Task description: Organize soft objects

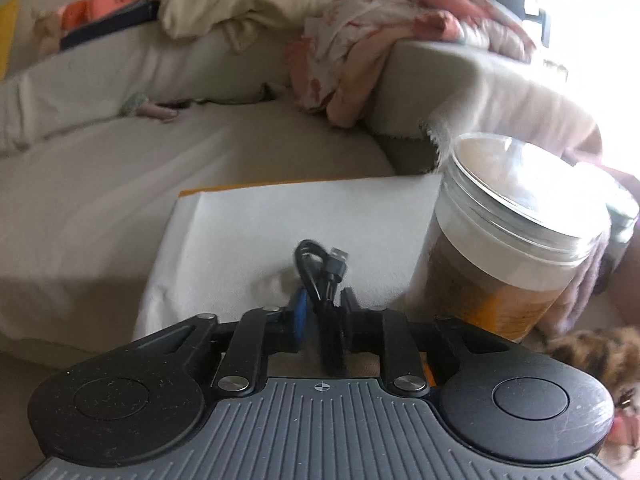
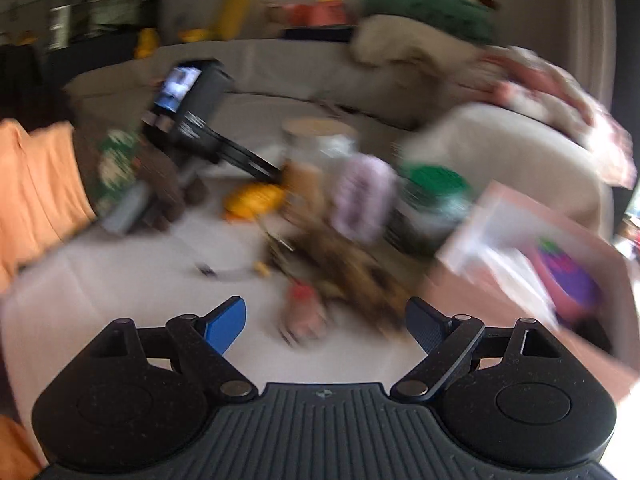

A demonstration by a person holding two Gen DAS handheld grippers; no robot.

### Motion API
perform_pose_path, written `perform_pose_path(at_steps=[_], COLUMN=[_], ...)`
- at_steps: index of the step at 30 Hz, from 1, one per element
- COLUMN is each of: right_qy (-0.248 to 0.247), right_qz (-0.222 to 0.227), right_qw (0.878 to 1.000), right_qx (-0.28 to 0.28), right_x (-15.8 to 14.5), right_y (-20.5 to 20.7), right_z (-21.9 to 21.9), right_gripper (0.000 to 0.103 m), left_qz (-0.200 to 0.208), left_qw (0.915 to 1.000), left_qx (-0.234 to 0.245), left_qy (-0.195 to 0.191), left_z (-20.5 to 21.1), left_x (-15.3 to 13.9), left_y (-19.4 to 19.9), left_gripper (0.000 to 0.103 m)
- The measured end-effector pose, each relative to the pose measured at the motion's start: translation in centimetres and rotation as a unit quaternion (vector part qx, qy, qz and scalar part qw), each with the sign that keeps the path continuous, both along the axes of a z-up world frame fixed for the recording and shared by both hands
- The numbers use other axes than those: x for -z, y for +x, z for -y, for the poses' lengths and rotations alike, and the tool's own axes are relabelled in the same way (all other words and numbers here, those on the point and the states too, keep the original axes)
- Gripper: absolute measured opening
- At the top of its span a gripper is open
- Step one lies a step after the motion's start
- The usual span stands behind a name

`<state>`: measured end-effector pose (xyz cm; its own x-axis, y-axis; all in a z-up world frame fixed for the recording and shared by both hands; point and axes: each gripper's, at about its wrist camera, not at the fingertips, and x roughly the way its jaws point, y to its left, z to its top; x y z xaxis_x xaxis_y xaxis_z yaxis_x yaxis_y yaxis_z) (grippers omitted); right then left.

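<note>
My left gripper (image 1: pixel 325 300) is shut on a coiled black USB cable (image 1: pixel 320 268) and holds it over a white cloth (image 1: pixel 248 232) on the table. A spotted brown plush toy (image 1: pixel 592 352) lies at the right edge. In the blurred right wrist view my right gripper (image 2: pixel 324 320) is open and empty above the white table. Just ahead of it lie the spotted brown plush toy (image 2: pixel 348 264), a small red thing (image 2: pixel 302 304) and a lilac fluffy object (image 2: pixel 362 196). The left gripper (image 2: pixel 192 120) shows at the left, held by a hand.
A clear plastic jar (image 1: pixel 508 248) with brown contents stands right of the cable. A beige sofa (image 1: pixel 120 152) behind carries a cream cushion (image 1: pixel 236 4) and a pink floral blanket (image 1: pixel 400 32). A green-lidded jar (image 2: pixel 432 188), a yellow object (image 2: pixel 252 200) and an open pink box (image 2: pixel 540 256) lie on the table.
</note>
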<state>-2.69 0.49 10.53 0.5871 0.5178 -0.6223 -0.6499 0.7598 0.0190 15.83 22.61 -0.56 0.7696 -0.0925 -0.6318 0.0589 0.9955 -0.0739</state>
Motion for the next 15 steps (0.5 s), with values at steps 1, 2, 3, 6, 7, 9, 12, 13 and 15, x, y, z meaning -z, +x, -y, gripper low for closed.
perform_pose_path(at_steps=[1,2,3,6,7,9,12,13,15], right_qy=[-0.001,-0.005,-0.011,-0.033,-0.042,-0.057,-0.070,-0.074,-0.059], right_qz=[-0.006,-0.011,-0.012,-0.024,-0.033,-0.050,-0.079,-0.090,-0.115], right_qw=[1.000,0.999,0.999,0.997,0.996,0.995,0.993,0.992,0.990], right_qx=[-0.016,-0.033,-0.047,-0.065,-0.066,-0.062,-0.053,-0.048,-0.053], right_x=[-0.4,-0.5,-0.6,-0.1,0.3,1.2,2.8,3.2,3.0], right_y=[0.9,1.6,2.4,5.0,6.0,7.7,9.9,10.4,10.7], right_z=[-1.4,-2.7,-4.1,-8.1,-9.3,-11.2,-13.3,-13.8,-14.2], right_gripper=[0.087,0.087,0.087,0.081,0.074,0.071,0.070,0.055,0.027], left_qz=[0.003,0.008,0.012,0.030,0.034,0.046,0.065,0.071,0.085], left_qw=[0.9997,0.9990,0.9986,0.9967,0.9956,0.9941,0.9926,0.9916,0.9899], left_qx=[0.000,-0.001,-0.004,-0.001,0.000,-0.001,-0.009,-0.016,-0.031], left_qy=[-0.023,-0.043,-0.051,-0.076,-0.087,-0.098,-0.103,-0.107,-0.110], left_z=[-0.7,-1.4,-1.8,-3.3,-3.8,-4.7,-6.2,-6.8,-7.8], left_x=[0.1,0.2,0.2,0.2,0.2,-0.1,-0.7,-0.9,-1.5], left_y=[-0.4,-1.2,-1.9,-4.8,-5.9,-7.9,-10.4,-11.2,-12.2], left_gripper=[0.017,0.017,0.017,0.017,0.017,0.017,0.017,0.017,0.017])
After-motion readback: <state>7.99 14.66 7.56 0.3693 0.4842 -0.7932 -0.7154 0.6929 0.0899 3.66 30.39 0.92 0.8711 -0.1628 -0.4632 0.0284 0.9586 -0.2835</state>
